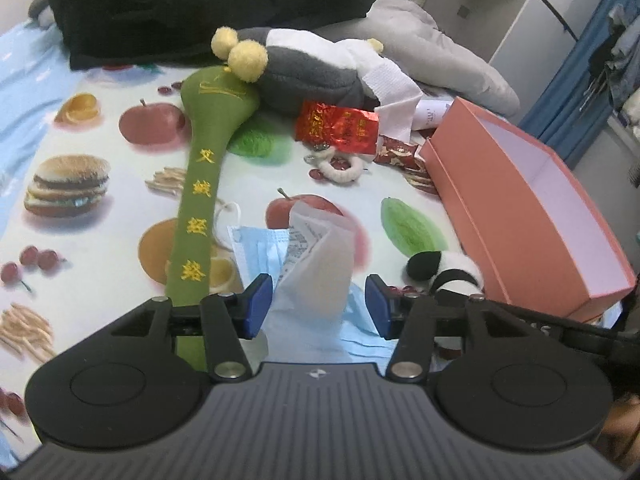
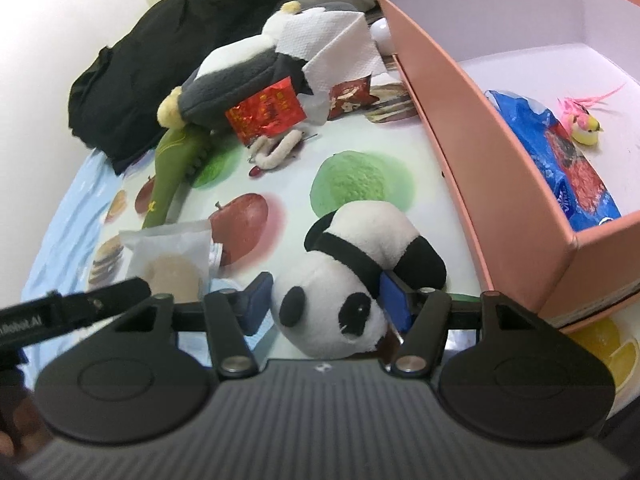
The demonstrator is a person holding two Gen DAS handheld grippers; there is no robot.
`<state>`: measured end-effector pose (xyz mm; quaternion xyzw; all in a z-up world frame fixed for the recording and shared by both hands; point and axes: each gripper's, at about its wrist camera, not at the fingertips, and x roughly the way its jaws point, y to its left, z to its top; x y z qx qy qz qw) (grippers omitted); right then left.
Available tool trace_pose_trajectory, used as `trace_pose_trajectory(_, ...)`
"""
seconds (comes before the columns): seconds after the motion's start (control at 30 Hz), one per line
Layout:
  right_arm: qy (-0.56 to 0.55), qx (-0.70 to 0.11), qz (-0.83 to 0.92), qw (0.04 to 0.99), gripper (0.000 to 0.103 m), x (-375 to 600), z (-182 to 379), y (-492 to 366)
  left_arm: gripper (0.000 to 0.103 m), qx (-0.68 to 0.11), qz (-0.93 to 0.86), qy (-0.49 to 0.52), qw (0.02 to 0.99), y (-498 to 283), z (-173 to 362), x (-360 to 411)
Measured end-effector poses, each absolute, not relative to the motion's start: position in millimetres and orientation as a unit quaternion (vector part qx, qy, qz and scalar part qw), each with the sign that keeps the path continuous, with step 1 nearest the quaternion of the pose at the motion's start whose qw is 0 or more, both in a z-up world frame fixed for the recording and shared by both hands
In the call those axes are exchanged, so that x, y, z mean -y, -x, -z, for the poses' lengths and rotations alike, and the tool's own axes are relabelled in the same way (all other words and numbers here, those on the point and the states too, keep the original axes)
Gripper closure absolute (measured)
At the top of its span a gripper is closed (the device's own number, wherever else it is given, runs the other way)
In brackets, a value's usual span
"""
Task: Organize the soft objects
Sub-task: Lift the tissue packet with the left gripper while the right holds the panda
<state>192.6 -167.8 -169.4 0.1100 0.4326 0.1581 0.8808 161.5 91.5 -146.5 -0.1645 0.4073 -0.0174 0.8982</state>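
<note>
My left gripper is open around a translucent white snack packet that stands on a blue face mask; its pads do not touch the packet. My right gripper is open around a small panda plush lying on the fruit-print cloth; the pads sit at its head, pressing little if at all. The panda also shows in the left wrist view. A green plush mallet, a grey-white plush and a pink open box lie nearby.
The pink box holds a blue snack bag and a pink toy bird. A red foil packet, white tissue, a white rope ring and black clothing lie farther back on the bed.
</note>
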Motion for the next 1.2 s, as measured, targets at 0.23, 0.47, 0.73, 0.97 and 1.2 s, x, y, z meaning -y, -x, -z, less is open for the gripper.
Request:
trace_pose_trajectory(0.23, -0.072, -0.426, -0.172, 0.885, 0.046, 169.8, 164.8, -181.2, 0.046, -0.398, 0.025, 0.103, 0.911, -166.9, 138.2, -82.5)
trace_pose_trajectory(0.47, -0.051, -0.419, -0.182, 0.888, 0.046, 169.2, 166.2, -174.9, 0.047, -0.406, 0.015, 0.08, 0.91, -185.9, 156.4, -80.0)
trace_pose_trajectory(0.73, -0.045, -0.411, -0.194, 0.89, 0.047, 171.8, 161.7, -171.2, 0.08, -0.409, 0.006, 0.114, 0.906, -189.8, 161.3, -79.0)
trace_pose_trajectory(0.97, -0.045, -0.393, -0.207, 0.895, 0.047, 172.4, 144.8, -168.7, 0.085, -0.385, 0.003, 0.136, 0.913, -182.4, 136.9, -78.2)
trace_pose_trajectory(1.2, -0.044, -0.366, -0.216, 0.904, 0.047, 171.0, 122.1, -170.0, 0.085, -0.355, 0.012, 0.168, 0.92, -178.6, 113.4, -84.1)
